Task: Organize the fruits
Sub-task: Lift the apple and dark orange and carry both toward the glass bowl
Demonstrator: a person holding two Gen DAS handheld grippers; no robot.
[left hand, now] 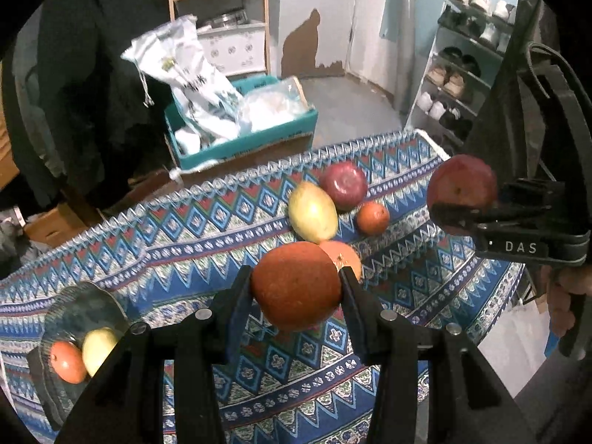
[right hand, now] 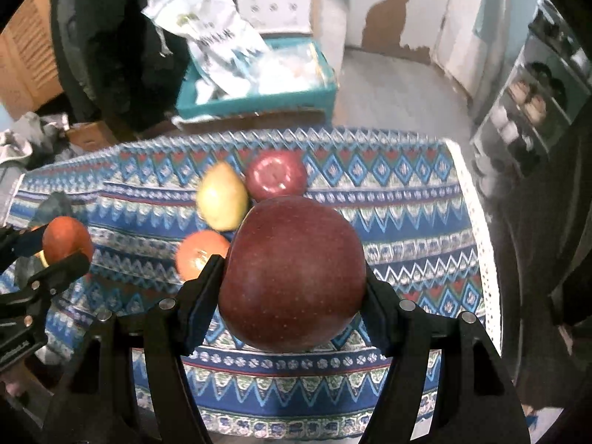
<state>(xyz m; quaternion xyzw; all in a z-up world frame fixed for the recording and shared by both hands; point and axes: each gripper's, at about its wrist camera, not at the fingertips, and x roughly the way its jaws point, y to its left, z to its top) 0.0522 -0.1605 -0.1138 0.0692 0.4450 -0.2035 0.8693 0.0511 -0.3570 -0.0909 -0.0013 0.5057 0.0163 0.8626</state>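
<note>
Left wrist view
- Left tool (left hand: 296,285): clamped on an orange (left hand: 296,285), held above the table (left hand: 185,251).
- Right tool (left hand: 462,218): seen at the right edge, gripping a red apple (left hand: 462,181), also off the cloth.
- Bowl (left hand: 66,318): the landmark, a glass dish at the near left; an orange-red fruit (left hand: 66,362) and a yellow one (left hand: 100,347) lie in it.
- Loose fruit: a yellow-green mango (left hand: 312,211), a second apple (left hand: 344,185) and a small orange (left hand: 373,217) lie together well to the right of the bowl and farther back; another orange (left hand: 344,255) peeks out behind the held one.
- Step, as I judge it: both fruits lifted, carry under way.
- Next move calls for: bringing each fruit over the bowl and lowering it beside the two inside, one tool at a time.

Right wrist view
- Right tool (right hand: 292,277): closed on the red apple (right hand: 292,277), which fills the centre.
- Left tool (right hand: 59,255): at the left edge with its orange (right hand: 66,240).
- Surface: a blue patterned cloth (right hand: 407,229) covers the table.
- Room: a teal box (right hand: 259,100) of bags beyond the table, a shoe rack (right hand: 536,103) at the right, a patched wall (right hand: 388,7).
</note>
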